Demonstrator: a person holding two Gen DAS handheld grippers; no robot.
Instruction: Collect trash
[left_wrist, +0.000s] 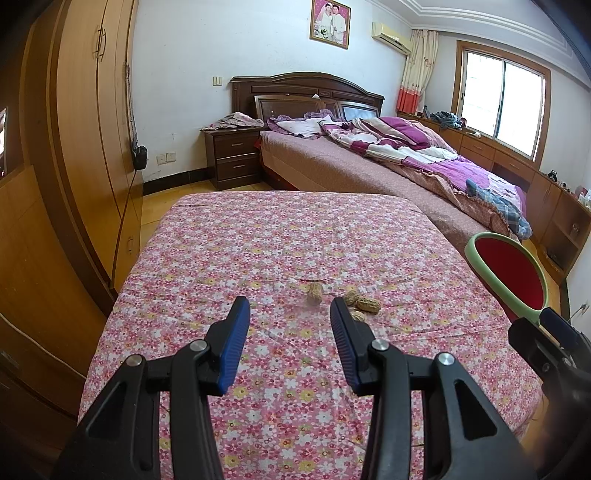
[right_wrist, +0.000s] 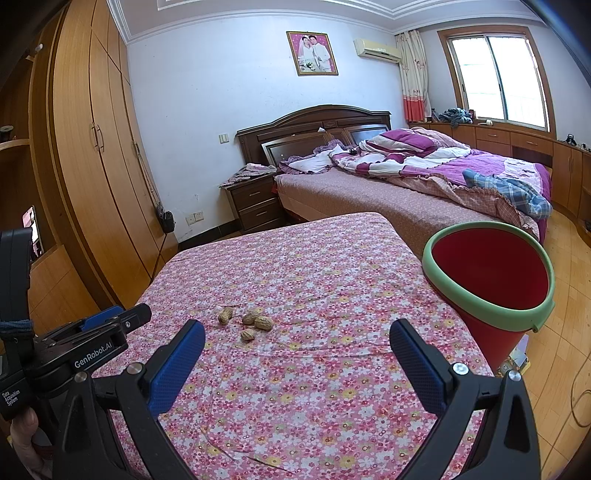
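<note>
**Peanuts ahead of left claw, bin to the right**

Four peanuts (left_wrist: 356, 301) in tan, pitted shells are lying clustered on the flowered cloth (left_wrist: 280, 243). The left claw (left_wrist: 290, 314) is hovering with its jaws spread and nothing between them; the cluster is sitting just ahead, slightly toward its right finger. The nearest peanut's long axis is running roughly across the view. The right claw (right_wrist: 297, 343), also spread and empty, is hanging farther off, nearer the red bin (right_wrist: 491, 273) at the cloth's right edge.
</note>
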